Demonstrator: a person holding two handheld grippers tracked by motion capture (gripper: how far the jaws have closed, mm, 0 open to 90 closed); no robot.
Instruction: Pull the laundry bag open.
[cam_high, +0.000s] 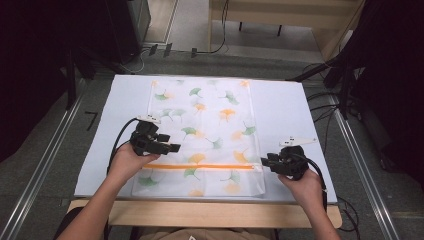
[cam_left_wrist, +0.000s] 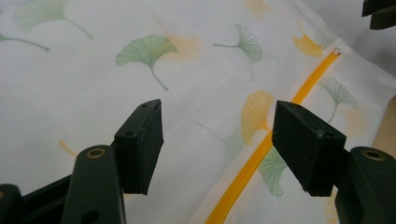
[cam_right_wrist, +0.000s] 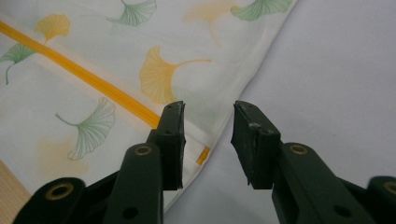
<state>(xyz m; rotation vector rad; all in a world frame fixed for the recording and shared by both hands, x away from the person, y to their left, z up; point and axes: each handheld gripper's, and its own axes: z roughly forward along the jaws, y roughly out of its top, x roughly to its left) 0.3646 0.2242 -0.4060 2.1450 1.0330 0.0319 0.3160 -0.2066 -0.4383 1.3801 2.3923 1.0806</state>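
Note:
A white laundry bag (cam_high: 205, 120) printed with green and orange ginkgo leaves lies flat on the white mat. An orange zipper (cam_high: 205, 166) runs across it near the front. My left gripper (cam_high: 172, 148) hovers over the bag's left part just behind the zipper. In the left gripper view its jaws (cam_left_wrist: 217, 140) stand open over the cloth, and the zipper (cam_left_wrist: 261, 149) passes below the gap. My right gripper (cam_high: 263, 161) is at the bag's right edge by the zipper's end. In the right gripper view it (cam_right_wrist: 208, 135) is open, with the bag's edge and zipper end (cam_right_wrist: 202, 155) between the pads.
The white mat (cam_high: 285, 115) covers most of the table, and a wooden front edge (cam_high: 200, 212) shows below it. Metal rails run along both sides on the floor. Cables (cam_high: 325, 100) lie at the right, and dark equipment stands at the back left.

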